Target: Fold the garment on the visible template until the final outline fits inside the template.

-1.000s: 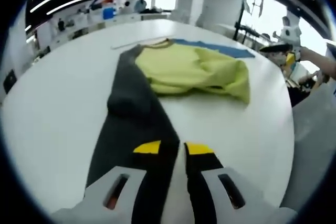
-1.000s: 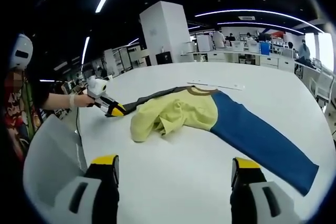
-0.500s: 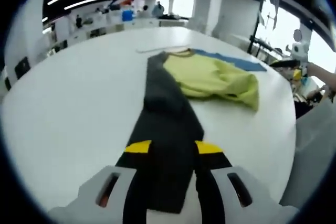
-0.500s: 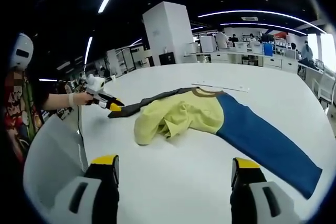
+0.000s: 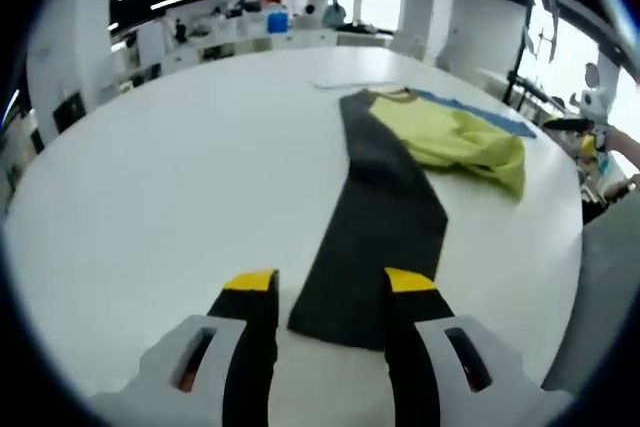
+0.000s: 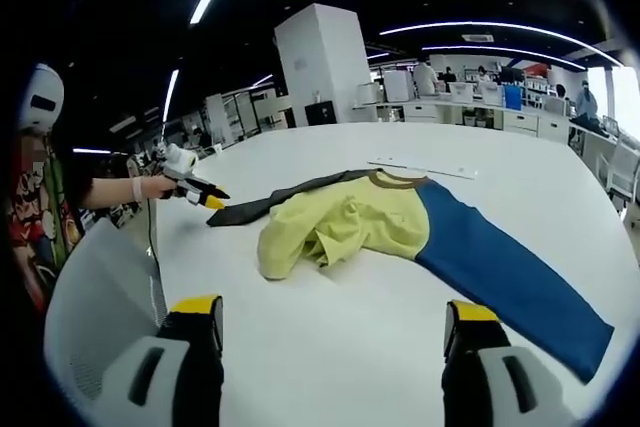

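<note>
I saw the garment (image 6: 400, 222) lying on the white table (image 6: 330, 337), its yellow body bunched, blue sleeve (image 6: 500, 272) spread out. The dark sleeve (image 5: 375, 237) lay flat before my left gripper (image 5: 330, 292), jaws spread, holding nothing. My right gripper (image 6: 330, 322) was also spread.
</note>
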A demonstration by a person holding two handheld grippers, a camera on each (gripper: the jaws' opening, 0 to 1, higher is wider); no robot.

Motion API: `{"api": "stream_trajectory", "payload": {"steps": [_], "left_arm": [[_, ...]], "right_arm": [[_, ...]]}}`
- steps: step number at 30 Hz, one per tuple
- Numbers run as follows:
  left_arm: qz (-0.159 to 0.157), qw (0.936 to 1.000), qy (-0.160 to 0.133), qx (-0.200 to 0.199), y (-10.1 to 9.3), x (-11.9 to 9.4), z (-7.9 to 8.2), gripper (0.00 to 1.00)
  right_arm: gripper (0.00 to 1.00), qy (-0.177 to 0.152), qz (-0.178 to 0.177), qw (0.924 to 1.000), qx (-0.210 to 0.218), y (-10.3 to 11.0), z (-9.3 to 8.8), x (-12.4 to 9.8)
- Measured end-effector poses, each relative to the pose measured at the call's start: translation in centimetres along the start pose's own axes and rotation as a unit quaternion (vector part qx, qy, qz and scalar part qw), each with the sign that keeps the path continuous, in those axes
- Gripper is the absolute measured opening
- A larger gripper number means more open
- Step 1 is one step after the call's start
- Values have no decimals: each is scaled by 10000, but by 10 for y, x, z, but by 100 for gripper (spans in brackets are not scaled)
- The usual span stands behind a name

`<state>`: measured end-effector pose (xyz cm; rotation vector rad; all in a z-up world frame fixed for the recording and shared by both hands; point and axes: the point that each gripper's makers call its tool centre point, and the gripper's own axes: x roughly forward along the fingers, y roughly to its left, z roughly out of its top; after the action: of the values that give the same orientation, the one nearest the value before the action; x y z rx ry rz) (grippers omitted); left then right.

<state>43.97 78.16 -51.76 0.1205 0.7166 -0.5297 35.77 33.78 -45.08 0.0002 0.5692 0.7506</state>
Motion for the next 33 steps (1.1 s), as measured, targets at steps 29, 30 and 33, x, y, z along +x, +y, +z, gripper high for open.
{"api": "stream_trajectory", "payload": {"steps": [29,30,33], "left_arm": [[203,9996,171,-80,14,6,-19,9],[235,9996,170,-27,15,6,-19,7],[228,9996,139,-98,12,5,-18,2]], "right_arm": [[95,96,-138,9998,-62,-6,-4,-7],[94,107,-133,9998,-59,-6,-4,-7],[94,116,-106,9999,-62,-4,-5,-5]]}}
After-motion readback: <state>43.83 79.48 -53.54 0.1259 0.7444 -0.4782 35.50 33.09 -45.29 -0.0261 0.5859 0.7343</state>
